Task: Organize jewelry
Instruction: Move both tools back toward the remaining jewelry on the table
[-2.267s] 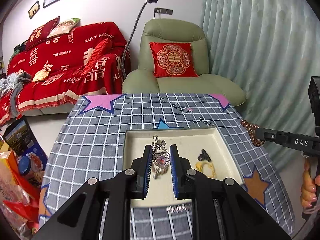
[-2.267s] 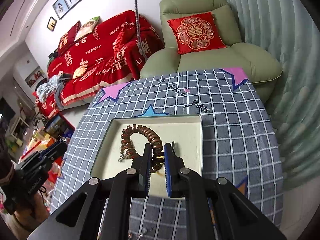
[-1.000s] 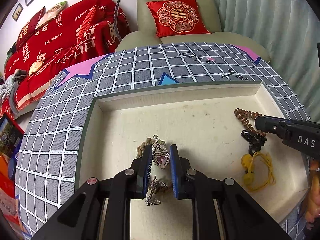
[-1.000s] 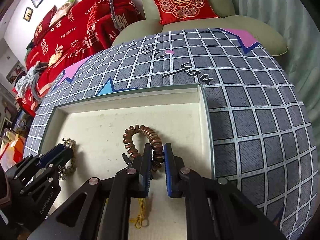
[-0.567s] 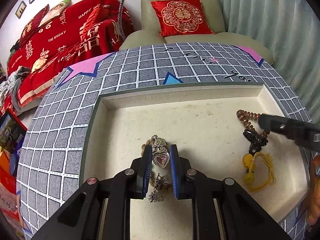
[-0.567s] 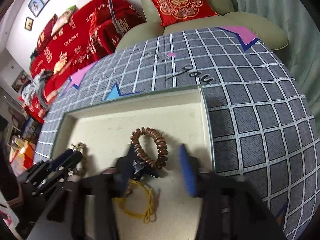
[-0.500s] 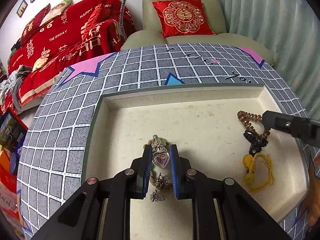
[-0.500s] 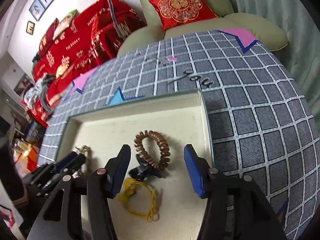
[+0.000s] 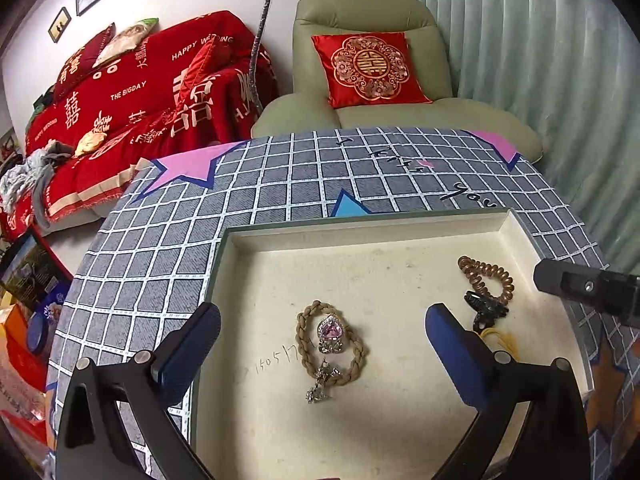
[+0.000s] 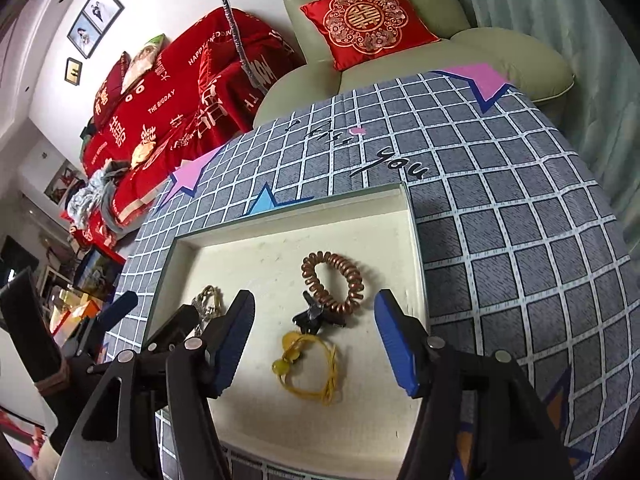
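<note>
- cream tray (image 9: pixel 360 236)
- grey tablecloth (image 9: pixel 280 184) with white grid, pink and blue stars
- copper-brown coil bracelet (image 10: pixel 334 280)
- yellow cord (image 10: pixel 316 376)
- pink heart pendant (image 9: pixel 329 328)
- tan braided loop (image 9: pixel 304 344)

A round table (image 9: pixel 256 200) in a grey checked cloth (image 10: pixel 520 240) is carrying a shallow cream tray (image 9: pixel 360 236), which is sitting toward its near right.

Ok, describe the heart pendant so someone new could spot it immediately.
Find the cream tray on the checked tablecloth. In its middle lies a braided tan loop; the heart pendant rests inside it, the only pink stone there.
</note>
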The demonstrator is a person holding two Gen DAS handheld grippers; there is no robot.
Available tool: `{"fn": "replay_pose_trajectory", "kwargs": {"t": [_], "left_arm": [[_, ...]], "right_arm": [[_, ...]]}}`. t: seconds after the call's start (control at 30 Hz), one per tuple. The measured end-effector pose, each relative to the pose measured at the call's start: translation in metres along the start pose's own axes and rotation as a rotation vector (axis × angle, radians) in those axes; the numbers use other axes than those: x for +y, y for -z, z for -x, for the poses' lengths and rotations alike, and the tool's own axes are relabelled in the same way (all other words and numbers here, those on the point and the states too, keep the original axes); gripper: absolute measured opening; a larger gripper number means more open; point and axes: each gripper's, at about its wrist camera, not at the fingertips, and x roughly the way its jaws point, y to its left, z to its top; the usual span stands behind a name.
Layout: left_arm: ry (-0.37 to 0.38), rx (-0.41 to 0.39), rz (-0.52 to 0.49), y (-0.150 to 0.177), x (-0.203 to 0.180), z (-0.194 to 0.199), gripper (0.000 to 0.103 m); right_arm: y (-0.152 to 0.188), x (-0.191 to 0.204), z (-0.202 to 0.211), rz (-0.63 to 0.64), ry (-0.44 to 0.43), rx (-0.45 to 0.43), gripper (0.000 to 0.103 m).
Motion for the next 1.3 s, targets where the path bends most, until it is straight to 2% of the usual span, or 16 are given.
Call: {"fn": "replay_pose_trajectory", "kwargs": {"t": [0.03,0.07,0.2,0.37,0.53,0.87,1.1,1.2,1.3], "left_arm": [[-0.008,-0.009,-0.001,0.0,0.001,0.004,0.103],[-0.012,-0.014,-0.003,0.001,0.001,0.007,0.103],[0.003,-0.013,0.007,0.006,0.007,0.021,0.103],[0.016,-0.023,-0.011,0.023,0.014,0.052,0.103],[0.019,-0.05,-0.043,0.052,0.022,0.088,0.103],[0.085,0.025,-0.03,0.134,0.035,0.138,0.103],[0.096,0.057,-0.026,0.179,0.031,0.155,0.103],[0.105,0.068,-0.029,0.194,0.029,0.159,0.103],[0.121,0.075,-0.037,0.205,0.027,0.163,0.103]], "right_arm": [[0.001,-0.001,0.002,-0.006,-0.005,0.0,0.072],[0.003,-0.002,0.004,-0.013,-0.015,0.0,0.081],[0.01,-0.003,0.016,-0.026,-0.038,-0.016,0.089],[0.022,-0.003,0.038,-0.038,-0.053,-0.05,0.089],[0.045,0.003,0.061,-0.004,-0.04,0.011,0.089],[0.122,0.018,0.077,0.073,0.018,0.11,0.089],[0.168,0.03,0.075,0.141,0.061,0.156,0.089],[0.185,0.035,0.075,0.18,0.092,0.158,0.087],[0.198,0.039,0.074,0.209,0.102,0.168,0.075]]}}
